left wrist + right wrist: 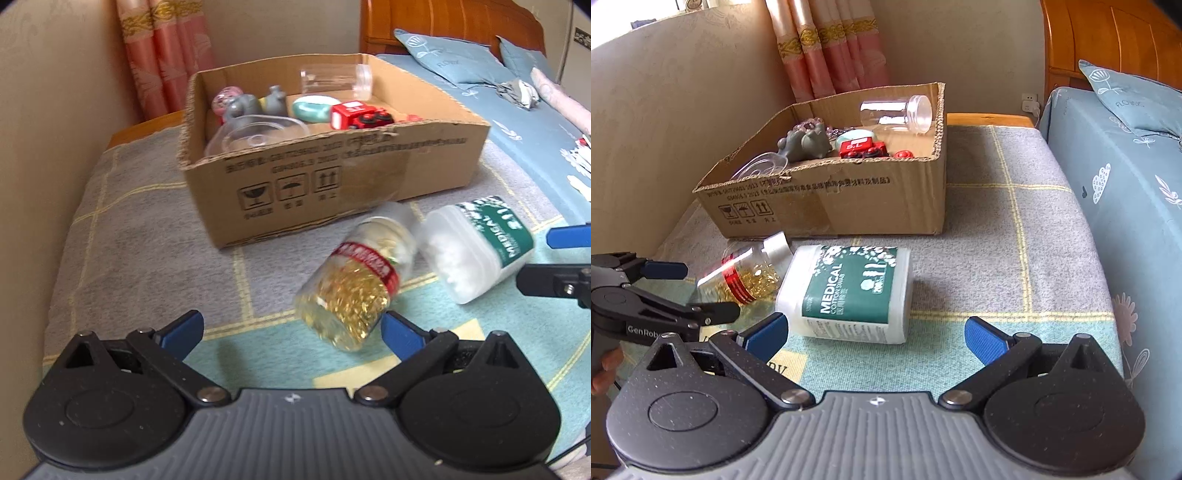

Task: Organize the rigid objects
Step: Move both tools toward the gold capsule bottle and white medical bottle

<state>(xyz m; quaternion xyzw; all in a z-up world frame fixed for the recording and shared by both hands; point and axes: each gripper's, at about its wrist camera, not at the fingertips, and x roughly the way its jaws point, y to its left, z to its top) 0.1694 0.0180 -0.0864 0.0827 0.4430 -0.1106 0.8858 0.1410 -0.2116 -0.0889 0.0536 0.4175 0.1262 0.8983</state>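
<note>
Both tongs are hanging released, gripping nothing. The pill jar is lying just ahead of the left tongs, neck toward the box; the swab tub is lying before the right tongs.

A clear jar full of gold capsules, with a red band, lies on its side on the blanket, its white cap toward the cardboard box. Just beside it lies a white cotton swab tub with a green label. The box holds a red toy car, a grey figure and an empty clear jar.
</note>
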